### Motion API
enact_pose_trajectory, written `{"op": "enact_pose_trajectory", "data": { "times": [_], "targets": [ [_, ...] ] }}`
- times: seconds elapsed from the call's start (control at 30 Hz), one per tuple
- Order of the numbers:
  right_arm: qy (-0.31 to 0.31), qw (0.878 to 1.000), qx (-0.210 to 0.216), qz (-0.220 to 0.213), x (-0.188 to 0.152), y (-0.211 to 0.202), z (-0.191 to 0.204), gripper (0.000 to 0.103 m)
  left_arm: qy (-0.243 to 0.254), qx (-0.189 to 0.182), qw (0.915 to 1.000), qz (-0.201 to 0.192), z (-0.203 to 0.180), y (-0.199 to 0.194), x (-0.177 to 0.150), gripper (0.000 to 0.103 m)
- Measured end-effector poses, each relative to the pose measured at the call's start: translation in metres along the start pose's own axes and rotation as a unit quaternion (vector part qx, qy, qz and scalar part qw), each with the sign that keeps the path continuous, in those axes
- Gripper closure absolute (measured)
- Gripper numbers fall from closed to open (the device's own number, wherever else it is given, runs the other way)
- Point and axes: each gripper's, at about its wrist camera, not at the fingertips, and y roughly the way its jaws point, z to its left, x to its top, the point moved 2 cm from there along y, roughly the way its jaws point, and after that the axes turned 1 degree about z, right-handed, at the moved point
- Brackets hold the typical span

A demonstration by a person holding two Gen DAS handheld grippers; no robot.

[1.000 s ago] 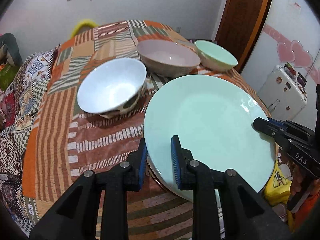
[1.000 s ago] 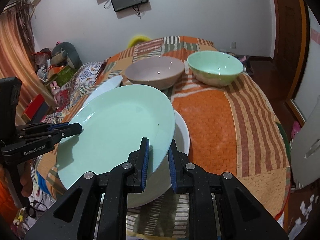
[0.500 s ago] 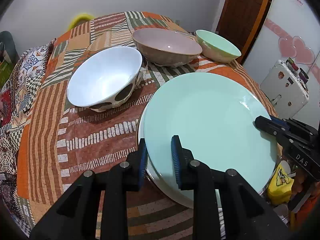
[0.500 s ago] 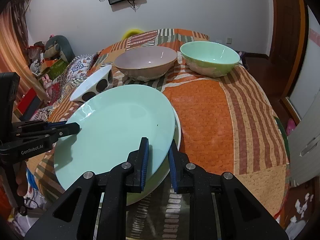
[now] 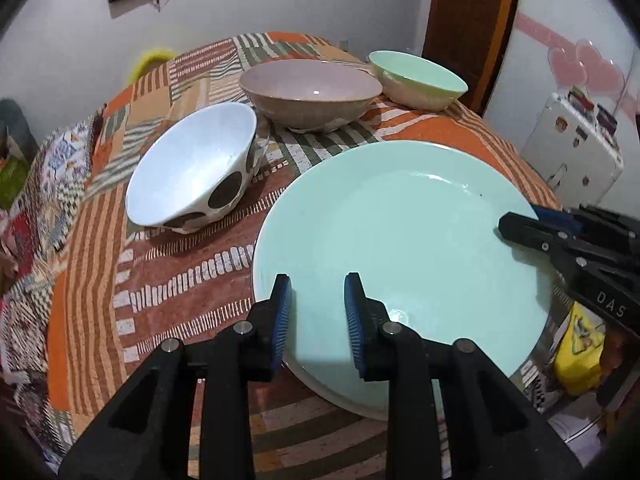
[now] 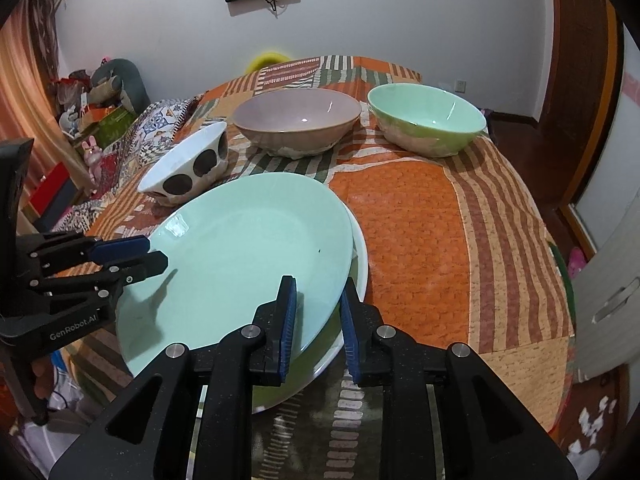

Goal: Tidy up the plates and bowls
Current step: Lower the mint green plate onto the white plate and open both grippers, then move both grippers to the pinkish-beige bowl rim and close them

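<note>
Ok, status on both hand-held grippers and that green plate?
Both hand-held grippers, left and right, open, straddling green plate rim. Plate on white plate. Nothing in the way.

Our left tool (image 5: 318, 312) is matte black plastic with a faint speckle, its two arms angular with triangular cut-outs. Ribbed blue pads (image 5: 281, 322) line the inner faces of its fingers, and round silver screws sit at the joints. Seen from the right wrist view, white lettering on its side reads "GenRobot.AI". Our right tool (image 6: 317, 320) has the same black build, blue pads (image 6: 289, 322) and silver screws; from the left wrist view its side carries white letters "DAS". A bit of skin shows below the left tool's body.
</note>
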Motion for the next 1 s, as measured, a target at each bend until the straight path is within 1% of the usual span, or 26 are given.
{"op": "enact_pose_trajectory", "data": {
  "times": [0.13, 0.17, 0.27, 0.3, 0.33, 0.6, 0.73, 0.87, 1.0],
  "targets": [
    [-0.001, 1.0, -0.016, -0.005, 0.001, -0.005, 0.001, 0.082, -0.007, 0.004, 1.0, -0.005, 0.004, -0.005, 0.001, 0.077],
    [0.0, 1.0, -0.025, -0.016, 0.003, -0.01, -0.001, 0.08, -0.008, 0.004, 0.9999, -0.006, 0.005, -0.006, 0.001, 0.077],
    [0.004, 0.999, -0.025, -0.032, 0.007, -0.017, -0.004, 0.068, -0.009, 0.004, 0.9998, -0.014, 0.005, -0.012, 0.004, 0.077],
    [0.003, 0.999, -0.027, -0.037, 0.009, -0.02, -0.004, 0.066, -0.009, 0.005, 0.9998, -0.017, 0.004, -0.014, 0.005, 0.077],
    [0.0, 0.999, -0.028, -0.039, 0.01, -0.021, -0.004, 0.065, -0.009, 0.005, 0.9997, -0.021, 0.004, -0.016, 0.006, 0.075],
    [-0.008, 0.998, -0.012, -0.062, 0.028, -0.028, -0.002, 0.065, -0.004, 0.002, 0.9988, -0.049, 0.006, -0.037, 0.026, 0.074],
    [-0.012, 0.997, 0.0, -0.078, 0.046, -0.032, -0.003, 0.065, -0.011, -0.002, 0.9974, -0.071, 0.013, -0.05, 0.044, 0.064],
    [-0.01, 0.996, 0.015, -0.093, 0.069, -0.033, -0.009, 0.065, -0.017, 0.003, 0.9955, -0.094, 0.022, -0.062, 0.069, 0.061],
    [-0.008, 0.994, 0.028, -0.101, 0.088, -0.029, -0.014, 0.065, -0.03, 0.003, 0.9928, -0.116, 0.036, -0.072, 0.099, 0.044]
  ]
}}
